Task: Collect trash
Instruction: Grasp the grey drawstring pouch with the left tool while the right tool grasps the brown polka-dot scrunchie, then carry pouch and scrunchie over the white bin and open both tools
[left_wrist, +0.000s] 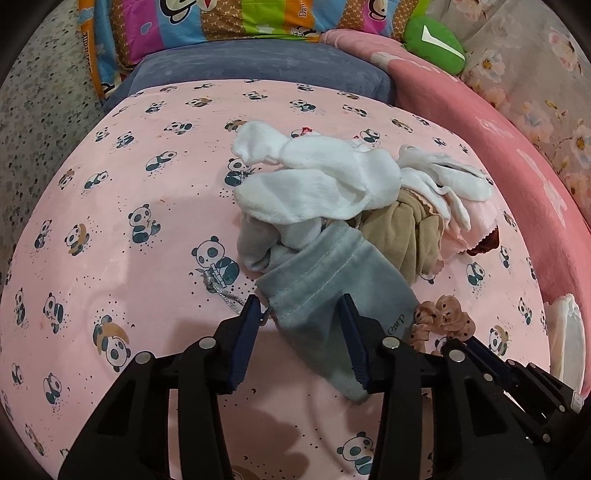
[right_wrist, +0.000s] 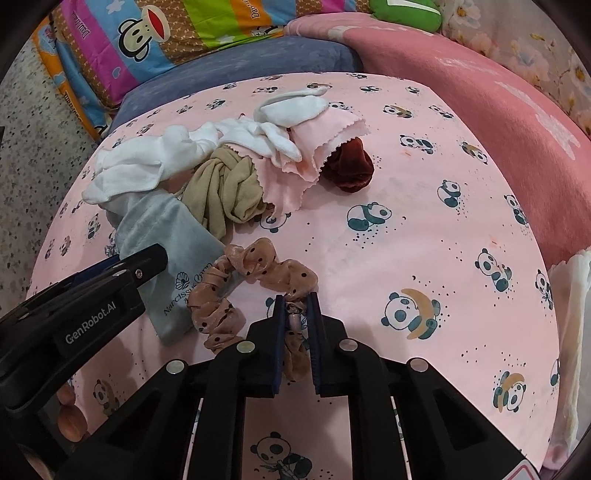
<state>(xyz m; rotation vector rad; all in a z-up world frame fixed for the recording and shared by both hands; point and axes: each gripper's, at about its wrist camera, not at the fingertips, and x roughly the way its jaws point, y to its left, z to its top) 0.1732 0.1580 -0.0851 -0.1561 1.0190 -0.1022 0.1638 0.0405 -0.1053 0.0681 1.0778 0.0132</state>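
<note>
A grey velvet pouch lies on the pink panda sheet. My left gripper is open, its fingers on either side of the pouch, apart from it by a little. A peach polka-dot scrunchie lies right of the pouch. My right gripper is shut on the scrunchie's near edge. The scrunchie also shows in the left wrist view. The left gripper's body shows in the right wrist view.
Behind lies a heap: white socks, a tan cloth, a pale pink cloth, a dark red scrunchie. A pink blanket, blue cushion and colourful pillow lie beyond. A white bag sits at the right edge.
</note>
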